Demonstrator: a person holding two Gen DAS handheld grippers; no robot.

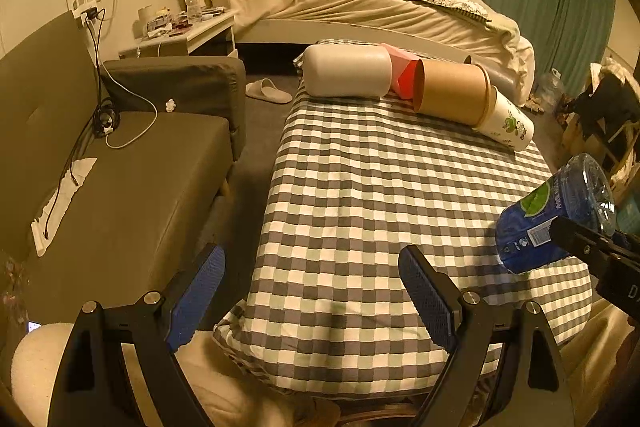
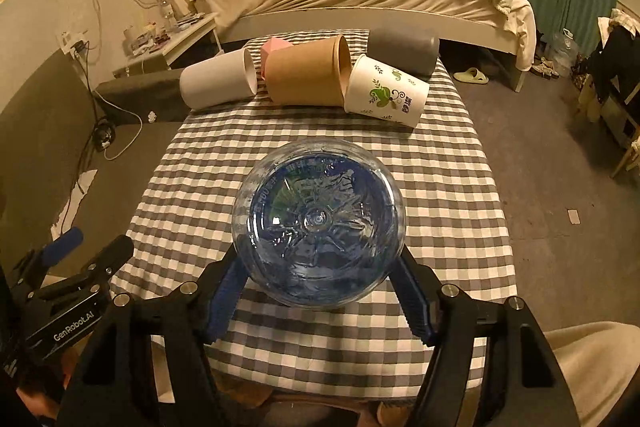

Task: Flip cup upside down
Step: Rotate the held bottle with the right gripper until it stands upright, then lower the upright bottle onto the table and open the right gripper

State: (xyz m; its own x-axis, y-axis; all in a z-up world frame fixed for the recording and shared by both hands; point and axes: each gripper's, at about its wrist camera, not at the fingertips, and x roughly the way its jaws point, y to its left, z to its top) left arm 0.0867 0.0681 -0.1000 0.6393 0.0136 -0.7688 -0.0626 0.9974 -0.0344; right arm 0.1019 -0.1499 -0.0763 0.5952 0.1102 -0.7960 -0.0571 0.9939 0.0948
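Note:
A clear plastic bottle-shaped cup with a blue label (image 2: pixel 320 223) is held off the checkered tablecloth (image 2: pixel 440 187), its moulded base facing the right wrist camera. My right gripper (image 2: pixel 319 263) is shut on its sides. In the left wrist view the same cup (image 1: pixel 556 215) hangs tilted at the right edge, base up and to the right, with the right gripper (image 1: pixel 592 247) clamped on it. My left gripper (image 1: pixel 310 259) is open and holds nothing, over the near left edge of the table; it also shows as the left gripper (image 2: pixel 94 245) low on the left.
Several cups lie on their sides across the table's far end: a white one (image 2: pixel 218 81), a brown paper one (image 2: pixel 308 75), a leaf-printed paper one (image 2: pixel 386 91), a grey one (image 2: pixel 404 47). A pink box (image 2: pixel 274 47) sits behind them. A dark sofa (image 1: pixel 120 179) flanks the left, a bed (image 1: pixel 360 7) beyond.

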